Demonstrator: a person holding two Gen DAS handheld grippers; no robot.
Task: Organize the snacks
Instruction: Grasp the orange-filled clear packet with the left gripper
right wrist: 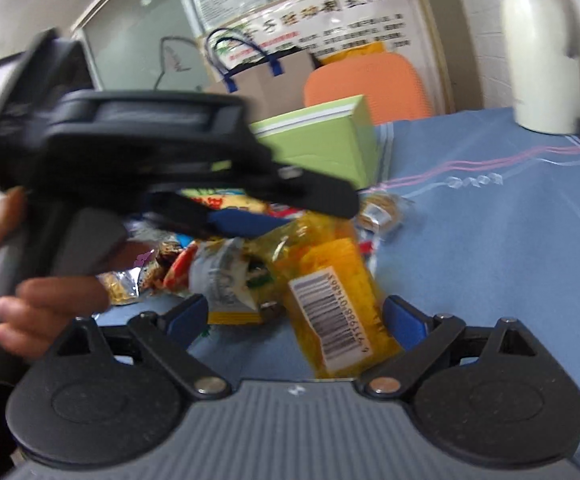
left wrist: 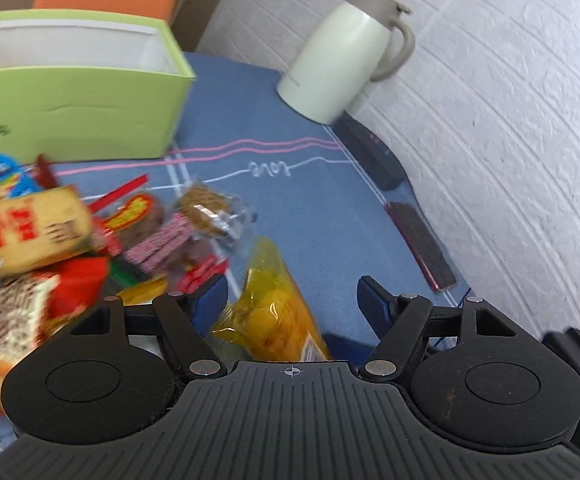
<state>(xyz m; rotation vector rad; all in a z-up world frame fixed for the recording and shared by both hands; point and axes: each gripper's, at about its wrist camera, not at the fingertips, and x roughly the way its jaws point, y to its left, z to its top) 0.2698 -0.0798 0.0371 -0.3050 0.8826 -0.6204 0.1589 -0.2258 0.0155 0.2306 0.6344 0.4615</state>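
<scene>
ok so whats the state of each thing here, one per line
left gripper: open, yellow bag between its fingers, not pressed
right gripper: open, holding nothing
yellow clear-plastic snack bag: lying flat on the cloth
light green cardboard box: open-topped, upright
cream thermal jug: upright, lid on

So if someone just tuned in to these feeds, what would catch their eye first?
Probably the bright heap of snack packets on the blue tablecloth, with a yellow bag lying between the open fingers of both hand-held grippers. Behind the heap stands an open lime-green box, and a cream thermos jug sits at the table's far edge by the white wall.
</scene>
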